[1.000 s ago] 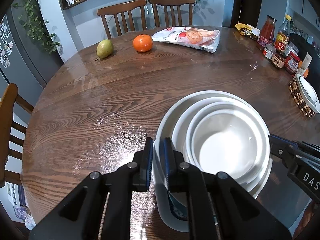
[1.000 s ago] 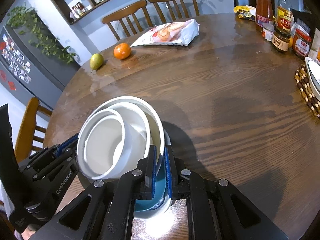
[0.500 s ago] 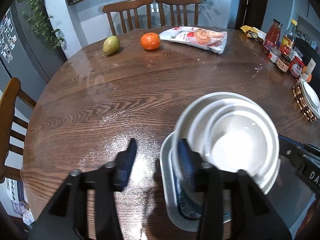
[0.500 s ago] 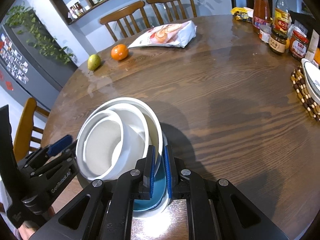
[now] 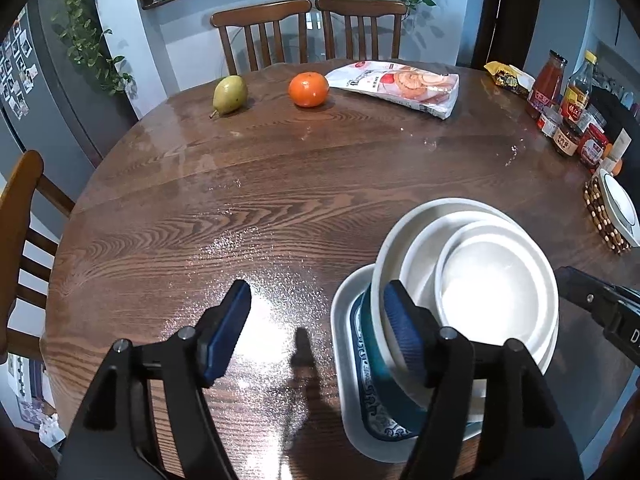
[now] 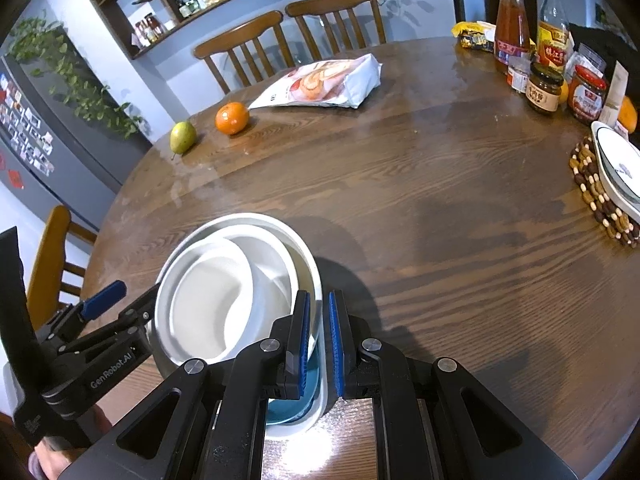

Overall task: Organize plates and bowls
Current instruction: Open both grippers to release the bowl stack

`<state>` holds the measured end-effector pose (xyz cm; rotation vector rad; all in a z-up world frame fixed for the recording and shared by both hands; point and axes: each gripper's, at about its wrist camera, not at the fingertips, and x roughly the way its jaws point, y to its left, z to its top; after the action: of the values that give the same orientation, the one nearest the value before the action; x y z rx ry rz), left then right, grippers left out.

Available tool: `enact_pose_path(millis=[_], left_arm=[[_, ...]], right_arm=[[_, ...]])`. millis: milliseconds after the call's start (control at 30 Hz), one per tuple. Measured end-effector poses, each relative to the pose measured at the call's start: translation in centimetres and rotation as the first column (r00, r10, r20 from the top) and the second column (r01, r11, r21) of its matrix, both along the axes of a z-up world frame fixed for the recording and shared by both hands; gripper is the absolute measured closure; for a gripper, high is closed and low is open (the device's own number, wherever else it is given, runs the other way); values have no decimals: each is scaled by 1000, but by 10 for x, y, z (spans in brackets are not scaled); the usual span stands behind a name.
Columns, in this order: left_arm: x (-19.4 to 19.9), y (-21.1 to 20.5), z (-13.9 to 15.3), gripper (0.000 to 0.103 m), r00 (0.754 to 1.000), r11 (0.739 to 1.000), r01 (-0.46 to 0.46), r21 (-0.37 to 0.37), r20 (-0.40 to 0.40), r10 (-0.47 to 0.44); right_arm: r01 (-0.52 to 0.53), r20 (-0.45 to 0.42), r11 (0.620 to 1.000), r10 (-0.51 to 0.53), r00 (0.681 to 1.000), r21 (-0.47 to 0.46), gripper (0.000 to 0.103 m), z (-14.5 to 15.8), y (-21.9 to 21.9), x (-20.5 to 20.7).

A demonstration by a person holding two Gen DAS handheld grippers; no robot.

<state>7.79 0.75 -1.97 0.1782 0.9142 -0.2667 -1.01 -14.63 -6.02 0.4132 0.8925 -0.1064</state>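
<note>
The stack of white bowls point(image 5: 480, 292) serves as the landmark; it sits near the front edge of the round wooden table point(image 5: 280, 208), nested on a blue-patterned dish inside a white oblong plate point(image 5: 348, 392). At its left side, the left hand-held gripper point(image 5: 320, 328) has just been opening: its jaws stand wide, the left blue pad over bare table, the right pad just inside the rim of the largest bowl, and the rim lies between the jaws without being pinched. At the stack's right side, the right hand-held gripper point(image 6: 318, 336) is closed down to a narrow gap on the rim of the stack, the left pad inside the outer bowl, the right pad outside the plate wall. Far behind the stack lie a pear point(image 5: 229, 94), an orange point(image 5: 308, 89) and a snack bag point(image 5: 400, 87).
</note>
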Motion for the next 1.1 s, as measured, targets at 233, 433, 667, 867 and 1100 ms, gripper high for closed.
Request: enact_pose_path(millis=[233, 433, 667, 867, 1100], left_arm=[[-3, 6, 8, 20, 1000, 1000, 2, -21, 13, -2], [-10, 9, 16, 16, 1000, 999, 14, -31, 26, -13], [-21, 13, 25, 4, 999, 999, 32, -36, 44, -30], [-30, 13, 28, 2, 998, 998, 57, -32, 44, -56], [-40, 11, 29, 1, 997, 996, 78, -31, 17, -78]], right_arm=[[1, 20, 1000, -1, 1000, -2, 92, 6, -1, -4], [-12, 31, 1000, 12, 999, -21, 76, 12, 2, -9], [-100, 41, 993, 102, 994, -57, 54, 23, 10, -22], [-200, 45, 977, 204, 978, -69, 41, 28, 21, -37], [-248, 35, 962, 253, 967, -115, 21, 28, 30, -47]])
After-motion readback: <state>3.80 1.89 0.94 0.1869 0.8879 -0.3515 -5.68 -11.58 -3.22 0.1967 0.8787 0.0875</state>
